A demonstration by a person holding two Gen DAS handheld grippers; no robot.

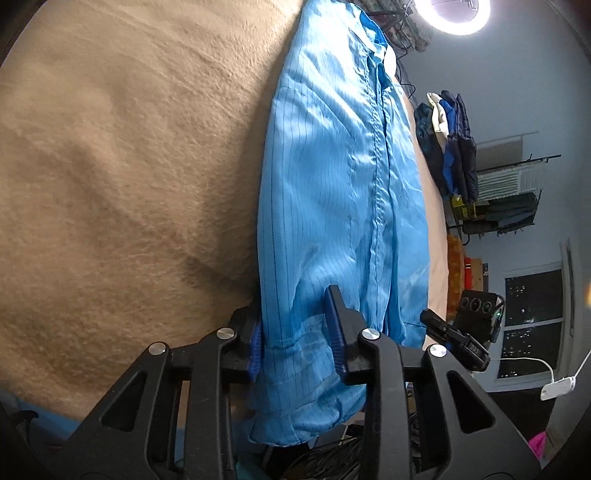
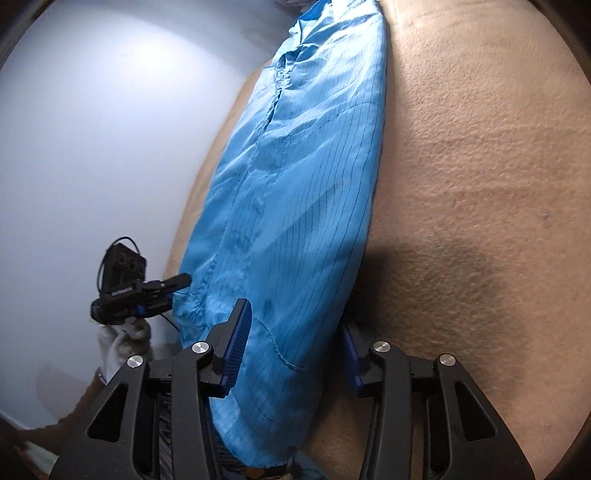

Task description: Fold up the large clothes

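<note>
From my left wrist camera I get the room the other view lacks: a ring light [image 1: 458,14] at the top, dark jackets [image 1: 448,147] hanging beyond the bed, a wire rack [image 1: 513,192] of folded things, a dark window [image 1: 532,325]. Low at the right edge of the cloth I also see my right gripper [image 1: 452,338] from outside. The right wrist camera gives me a bare pale wall [image 2: 92,129] instead, with my left gripper [image 2: 162,290] small against it, held in a white-gloved hand [image 2: 123,341].

The blue garment [image 1: 332,184] is thin, shiny cloth with fine dark pinstripes and a stitched front placket, folded into a long narrow strip on a fuzzy tan blanket [image 1: 110,166], its near end drooping off the edge toward me.

On the left gripper [image 1: 299,332] the ribbed blue pads stand partly apart with the garment's hem bunched between them; the left pad touches the cloth, but I cannot tell if it is clamped. On the right gripper [image 2: 295,358] the jaws are wider, straddling the hem, the right pad tucked behind the fabric's edge; grip unclear.
</note>
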